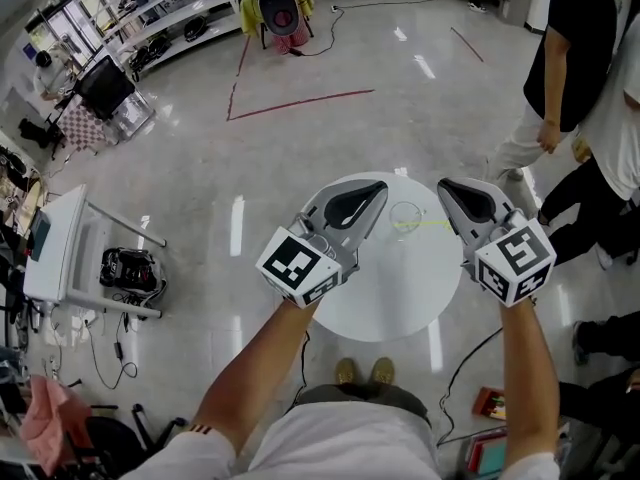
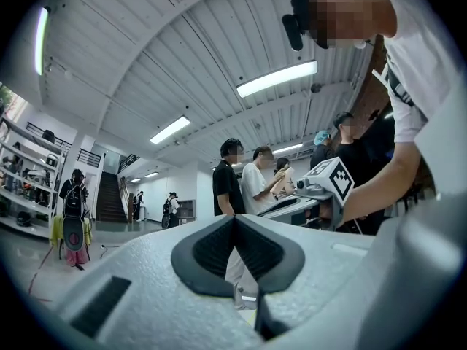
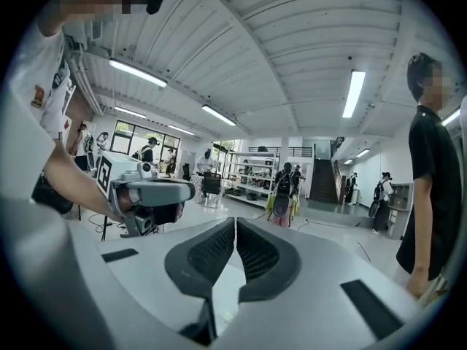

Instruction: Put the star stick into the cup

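Head view is showing a round white desk (image 1: pixel 385 293). Left tongs (image 1: pixel 378 188) and right tongs (image 1: pixel 446 187) are hovering above it, both clenched and empty. Between them a clear plastic cup (image 1: pixel 406 214) is standing, with the thin yellow-green star stick (image 1: pixel 433 224) sitting in it and leaning rightward.

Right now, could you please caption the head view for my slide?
Left gripper and right gripper, shut and empty, above a round table with cup and stick.

Round table (image 1: pixel 392 298): white, beneath both grippers.
Red tape lines (image 1: pixel 300 102): on the floor, beyond the left gripper (image 1: pixel 374 192).
White cart (image 1: pixel 58 246): well left of the left gripper.
Bystander in black top (image 1: pixel 575 48): standing beyond the right gripper (image 1: pixel 450 190), to its right.
Shelving (image 1: pixel 150 13): far beyond-left.
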A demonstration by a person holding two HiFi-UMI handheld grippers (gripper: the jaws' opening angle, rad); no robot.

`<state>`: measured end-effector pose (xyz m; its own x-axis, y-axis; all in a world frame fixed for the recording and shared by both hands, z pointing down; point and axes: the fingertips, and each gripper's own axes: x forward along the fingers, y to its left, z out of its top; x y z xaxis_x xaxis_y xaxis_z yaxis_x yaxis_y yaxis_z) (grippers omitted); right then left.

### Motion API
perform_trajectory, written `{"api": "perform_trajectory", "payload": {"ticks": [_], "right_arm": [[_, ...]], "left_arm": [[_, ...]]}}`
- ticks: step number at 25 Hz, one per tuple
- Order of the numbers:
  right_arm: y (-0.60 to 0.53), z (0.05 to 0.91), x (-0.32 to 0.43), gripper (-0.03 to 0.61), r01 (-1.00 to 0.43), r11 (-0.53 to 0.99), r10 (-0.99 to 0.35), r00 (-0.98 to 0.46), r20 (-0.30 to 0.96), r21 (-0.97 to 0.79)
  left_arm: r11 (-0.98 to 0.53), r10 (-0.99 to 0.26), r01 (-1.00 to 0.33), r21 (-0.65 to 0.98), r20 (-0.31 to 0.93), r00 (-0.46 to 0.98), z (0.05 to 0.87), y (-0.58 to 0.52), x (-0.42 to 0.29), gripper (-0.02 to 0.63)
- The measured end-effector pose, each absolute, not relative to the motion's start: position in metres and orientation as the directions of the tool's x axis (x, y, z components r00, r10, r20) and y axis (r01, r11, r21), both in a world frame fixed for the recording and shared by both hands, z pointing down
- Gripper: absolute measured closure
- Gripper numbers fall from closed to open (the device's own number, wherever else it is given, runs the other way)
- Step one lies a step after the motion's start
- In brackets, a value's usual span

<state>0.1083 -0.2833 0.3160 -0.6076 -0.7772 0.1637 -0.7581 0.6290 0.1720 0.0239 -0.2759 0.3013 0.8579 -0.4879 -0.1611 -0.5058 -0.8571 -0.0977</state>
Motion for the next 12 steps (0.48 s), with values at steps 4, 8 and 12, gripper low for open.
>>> {"api": "perform_trajectory", "payload": {"ticks": [4,8,12], "right_arm": [[-0.270,0.302,0.105,0.563,-0.756,0.629,-0.777,-0.618,0.118,0.180],[-0.260,0.291,0.107,0.566,-0.759,0.629,-0.776,-0.626,0.076,0.166],[-0.244,0.280,0.100,0.566,-0.761,0.629,-0.774,-0.632,0.039,0.158]], "left_arm": [[-0.859,-0.480,-0.501,-0.106,-0.179,0.859,0.293,-0.267,0.026,0.598],[-0.858,-0.477,-0.502,-0.109,-0.192,0.857,0.286,-0.259,0.028,0.598],[-0.857,-0.474,-0.503,-0.110,-0.213,0.855,0.276,-0.246,0.023,0.598]]}}
